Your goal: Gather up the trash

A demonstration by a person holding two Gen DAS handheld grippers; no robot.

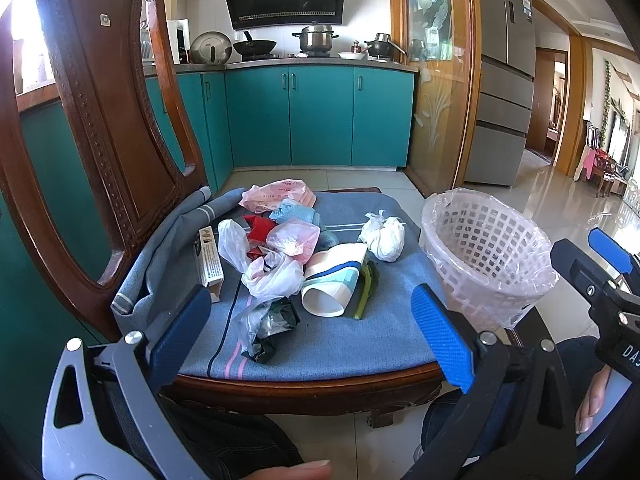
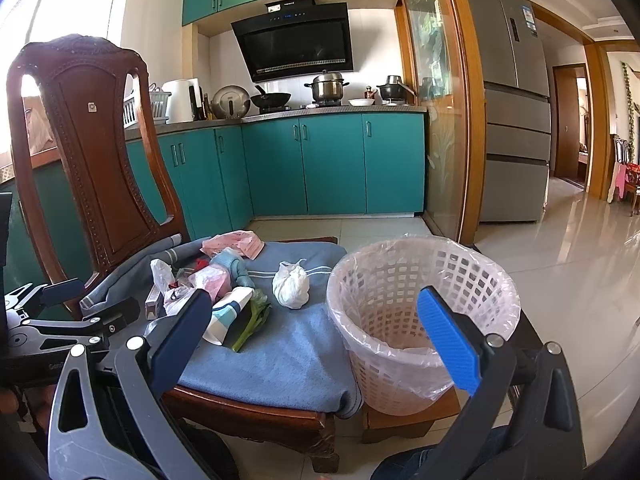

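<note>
Trash lies on the blue cloth (image 1: 340, 332) on a wooden chair seat: a paper cup (image 1: 334, 280) on its side, a green vegetable stalk (image 1: 366, 290), a knotted white bag (image 1: 382, 236), crumpled plastic bags (image 1: 276, 272), a dark wrapper (image 1: 276, 320), a small carton (image 1: 209, 258), a pink packet (image 1: 280, 194). A white mesh bin (image 1: 484, 252) with a clear liner stands to the right. My left gripper (image 1: 312, 336) is open and empty, just short of the pile. My right gripper (image 2: 316, 332) is open and empty, near the bin (image 2: 420, 312) and the cup (image 2: 226, 316).
The chair's carved wooden back (image 1: 100, 120) rises at the left. The bin stands on a low wooden stool (image 2: 408, 420) beside the chair. Teal kitchen cabinets (image 1: 320, 116) and a fridge (image 1: 504, 92) stand behind, with tiled floor (image 2: 560, 264) to the right.
</note>
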